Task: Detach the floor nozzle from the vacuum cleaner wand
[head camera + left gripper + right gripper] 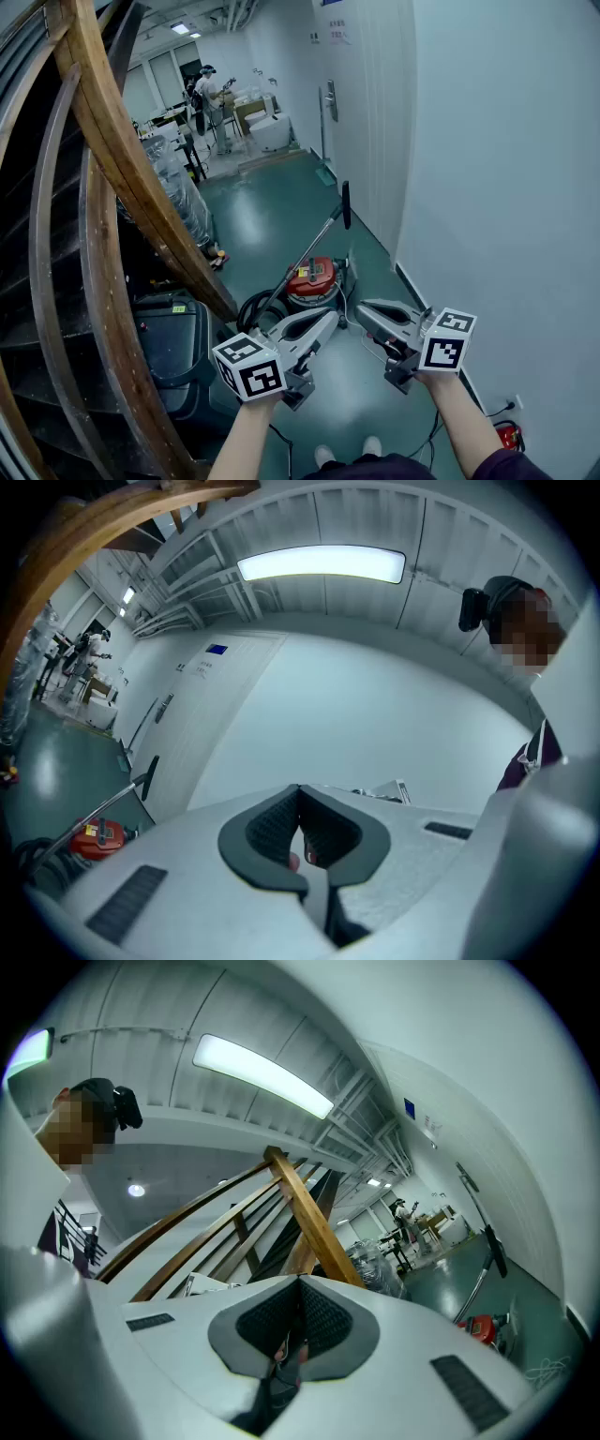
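Red plastic picks out the vacuum cleaner [312,277], which sits on the green floor [272,211] close to the white wall [487,141], well ahead of us, with its black hose [253,305] coiled beside it. Its metal wand [309,251] slants up toward the wall and ends in what we take for the floor nozzle [345,204], a dark crosswise piece too small to be sure of. We hold the left gripper [323,321] and the right gripper [366,311] out side by side, the fingers of both pressed together on nothing, neither near the vacuum. We judge the wand stiff, smooth and apt to swing, so one gripper should clamp it just below the joint. The nozzle looks like light, rigid plastic, best taken at its neck and pulled straight off, perhaps once a catch is pressed.
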Demonstrator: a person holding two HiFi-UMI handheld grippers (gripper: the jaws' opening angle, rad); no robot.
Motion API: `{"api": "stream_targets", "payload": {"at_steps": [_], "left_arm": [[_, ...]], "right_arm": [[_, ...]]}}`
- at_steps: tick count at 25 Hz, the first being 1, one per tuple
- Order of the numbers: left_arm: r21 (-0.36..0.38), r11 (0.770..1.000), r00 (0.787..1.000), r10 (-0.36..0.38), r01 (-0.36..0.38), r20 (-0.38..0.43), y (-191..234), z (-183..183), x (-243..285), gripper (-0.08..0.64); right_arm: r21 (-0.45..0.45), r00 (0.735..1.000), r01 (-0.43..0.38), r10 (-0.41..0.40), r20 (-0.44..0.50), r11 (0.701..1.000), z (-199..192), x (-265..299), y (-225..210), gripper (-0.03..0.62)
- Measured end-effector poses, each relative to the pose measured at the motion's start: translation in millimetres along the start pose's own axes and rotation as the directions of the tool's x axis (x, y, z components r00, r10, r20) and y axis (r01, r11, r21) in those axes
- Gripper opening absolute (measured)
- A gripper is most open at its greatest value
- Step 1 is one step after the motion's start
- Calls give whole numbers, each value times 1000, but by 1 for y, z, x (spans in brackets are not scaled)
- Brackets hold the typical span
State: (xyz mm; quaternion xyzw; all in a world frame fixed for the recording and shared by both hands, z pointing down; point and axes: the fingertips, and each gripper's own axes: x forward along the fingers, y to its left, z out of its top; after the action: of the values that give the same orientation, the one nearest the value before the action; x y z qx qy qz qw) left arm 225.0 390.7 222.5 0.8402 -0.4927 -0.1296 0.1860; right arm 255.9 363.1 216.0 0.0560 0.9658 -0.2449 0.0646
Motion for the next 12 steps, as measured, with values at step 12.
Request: {"api": "stream_targets", "payload": {"at_steps": [12], "left_arm": [[-10, 1000, 1000, 17, -17, -15, 0, -16, 55, 3]], "right_arm": [[15, 1000, -16, 17, -17, 1000, 12, -35, -39, 17]]}}
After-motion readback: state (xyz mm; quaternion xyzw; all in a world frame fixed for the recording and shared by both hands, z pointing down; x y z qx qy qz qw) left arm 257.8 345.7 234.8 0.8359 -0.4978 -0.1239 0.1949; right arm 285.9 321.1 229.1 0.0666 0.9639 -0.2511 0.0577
